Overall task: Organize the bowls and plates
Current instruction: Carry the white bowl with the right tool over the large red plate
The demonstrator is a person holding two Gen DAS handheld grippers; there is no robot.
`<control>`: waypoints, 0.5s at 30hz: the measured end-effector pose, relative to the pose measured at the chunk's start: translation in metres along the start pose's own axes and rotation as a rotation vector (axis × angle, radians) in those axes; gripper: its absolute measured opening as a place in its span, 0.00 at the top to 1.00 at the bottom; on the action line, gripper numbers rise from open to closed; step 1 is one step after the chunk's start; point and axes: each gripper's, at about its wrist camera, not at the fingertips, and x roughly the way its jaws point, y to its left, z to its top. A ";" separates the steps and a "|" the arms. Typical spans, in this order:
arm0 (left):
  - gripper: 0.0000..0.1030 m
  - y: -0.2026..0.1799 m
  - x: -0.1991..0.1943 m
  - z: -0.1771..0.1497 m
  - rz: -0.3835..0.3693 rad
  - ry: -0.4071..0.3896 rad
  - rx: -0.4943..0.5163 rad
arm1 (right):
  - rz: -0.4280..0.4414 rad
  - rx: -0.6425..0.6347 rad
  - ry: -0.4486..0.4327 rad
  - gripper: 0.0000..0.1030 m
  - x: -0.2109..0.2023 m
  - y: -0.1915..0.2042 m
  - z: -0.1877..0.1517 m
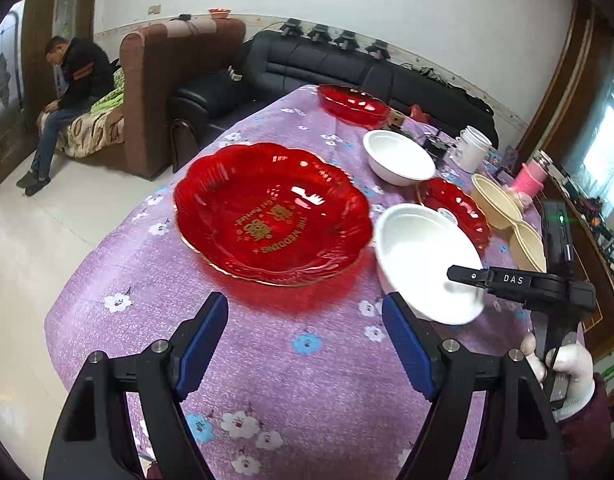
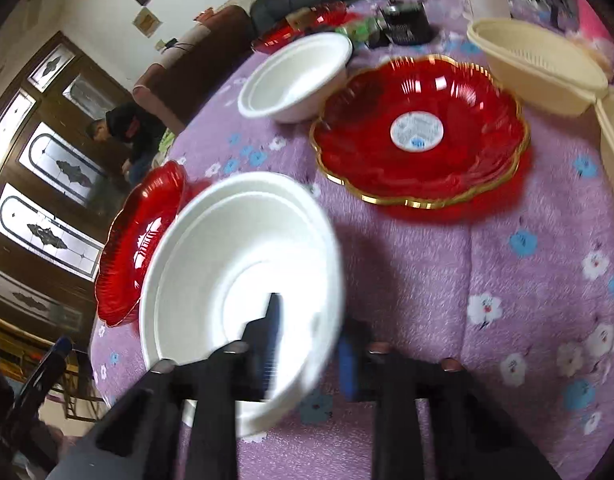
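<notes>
- Left wrist view: the left gripper (image 1: 305, 350) stands with its jaws wide and nothing between them, over bare purple flowered cloth of the table (image 1: 127, 280).
- Just ahead of the jaws lies the large red scalloped plastic plate with gold lettering (image 1: 273, 212). Ahead and to the right of them, the near white round plastic bowl (image 1: 421, 256) is tilted, with the right gripper (image 1: 463, 274) reaching in from the right and clamped over its rim.
- Beyond that bowl sit a smaller red gold-rimmed plate (image 1: 455, 208), a second white bowl (image 1: 397, 158), a third red plate (image 1: 353, 105) and two cream plastic strainer bowls (image 1: 507, 216).
- Right wrist view: the right jaws are narrow and closed on the wall of the near white bowl, one finger (image 2: 269, 336) inside it, the other outside. The bowl fills the space just ahead of the jaws, and its blur makes it hard to tell whether it touches the cloth.
- Farther ahead and to the right lies the gold-rimmed plate; the second white bowl is beyond it, to the left.
- Handling, as a judgement: the bowl looks thin, light and smooth, so a rim pinch suits it, though it may flex or swing. The red plates look rigid, glossy and slippery; their raised scalloped edge seems the best hold.
</notes>
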 end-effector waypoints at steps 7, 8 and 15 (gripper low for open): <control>0.23 -0.032 0.015 -0.002 -0.066 0.040 0.057 | 0.022 -0.004 0.066 0.86 -0.036 -0.018 -0.012; 0.23 -0.038 0.020 -0.002 -0.077 0.051 0.065 | 0.024 0.002 0.089 0.86 -0.040 -0.024 -0.015; 0.24 -0.085 0.067 -0.002 -0.113 0.153 0.127 | -0.049 -0.015 0.090 0.86 -0.053 -0.038 -0.017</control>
